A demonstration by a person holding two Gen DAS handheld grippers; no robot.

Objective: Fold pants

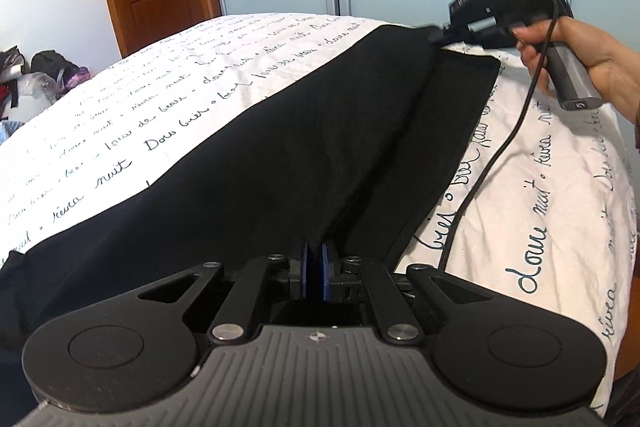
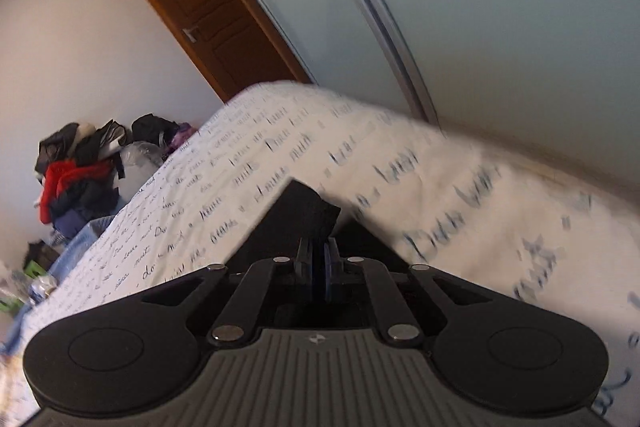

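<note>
Currently both my grippers are clamped on the pants (image 1: pixel 280 155), which lie lengthwise on the bed (image 1: pixel 120 115), one leg lifted over the other. Left gripper (image 1: pixel 319 267): blue pads pinched together on black cloth at the near end. Right gripper (image 2: pixel 319 267): jaws closed, a corner of cloth sticking up between them at the far end. Right hand (image 1: pixel 580 59) on the handle, cable (image 1: pixel 500 155) trailing over the sheet.
</note>
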